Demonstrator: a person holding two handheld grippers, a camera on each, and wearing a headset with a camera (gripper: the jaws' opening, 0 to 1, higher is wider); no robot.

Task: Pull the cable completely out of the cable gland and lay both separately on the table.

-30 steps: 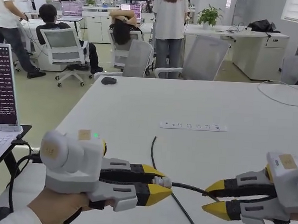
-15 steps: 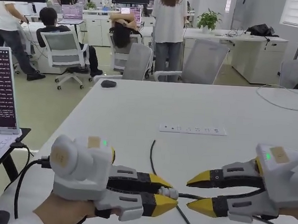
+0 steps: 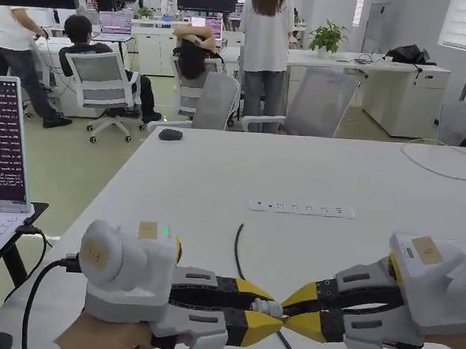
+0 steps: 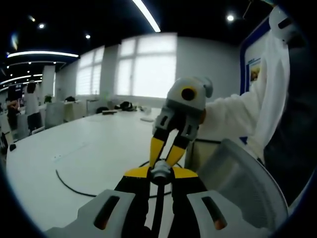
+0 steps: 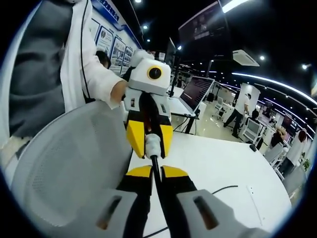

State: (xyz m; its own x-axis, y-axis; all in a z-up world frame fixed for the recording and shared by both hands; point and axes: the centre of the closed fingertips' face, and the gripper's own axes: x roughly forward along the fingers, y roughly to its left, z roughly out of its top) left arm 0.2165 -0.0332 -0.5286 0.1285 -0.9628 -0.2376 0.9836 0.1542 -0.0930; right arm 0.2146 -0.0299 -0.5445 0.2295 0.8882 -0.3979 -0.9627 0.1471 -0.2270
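The left gripper point(image 3: 262, 308), gripped from below by a hand point(image 3: 99, 339), lies level and points right, its yellow-tipped jaws clamped on the pale, round cable gland point(image 3: 268, 308). The right gripper point(image 3: 291, 311) meets it nose to nose, jaws pressed onto the thin black cable point(image 3: 237, 249) just beside the gland, above the smooth white table point(image 3: 374, 174). The tan stickers on both housings are unreadable. Beyond lies a white power strip point(image 3: 301, 209); the laptop point(image 3: 4, 151) text is too small to read.

Right tool point(image 3: 286, 314) moved in to meet left tool point(image 3: 276, 310) tip to tip, jaws narrowed around cable point(image 3: 236, 249)
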